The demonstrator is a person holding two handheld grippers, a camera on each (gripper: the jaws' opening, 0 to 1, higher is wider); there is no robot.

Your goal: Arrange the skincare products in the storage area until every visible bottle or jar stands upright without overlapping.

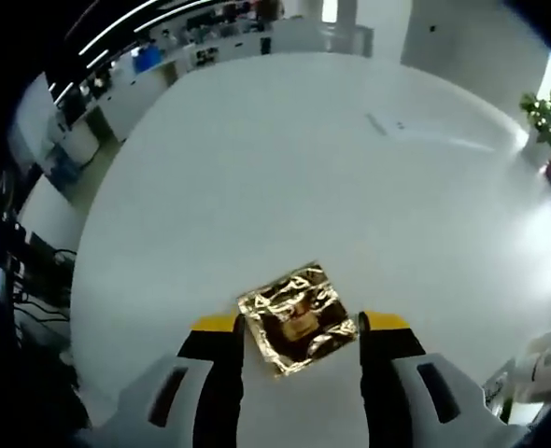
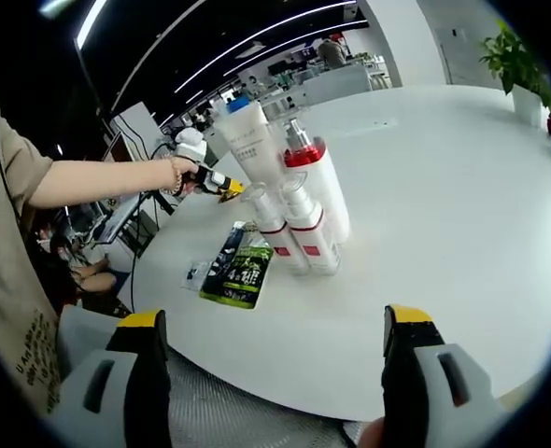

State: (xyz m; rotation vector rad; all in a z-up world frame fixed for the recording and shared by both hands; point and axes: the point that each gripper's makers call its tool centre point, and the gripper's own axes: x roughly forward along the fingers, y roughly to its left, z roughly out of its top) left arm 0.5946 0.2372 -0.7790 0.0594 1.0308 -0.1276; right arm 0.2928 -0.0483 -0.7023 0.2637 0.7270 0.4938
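Both grippers, left (image 1: pixel 301 327) and right (image 2: pixel 275 327), stood open, empty. Left hovered over a gold sachet (image 1: pixel 297 317); bottles (image 2: pixel 294 201) upright. Next: grasp sachet.

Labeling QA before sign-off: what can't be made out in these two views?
- Gold foil sachet, left gripper view: glare hides its print.
- Bottles at the frame edge, left gripper view: cut off by the rim.
- Tall tube, right gripper view: lower part hidden behind pump bottles.
- Green sachet: text too small.
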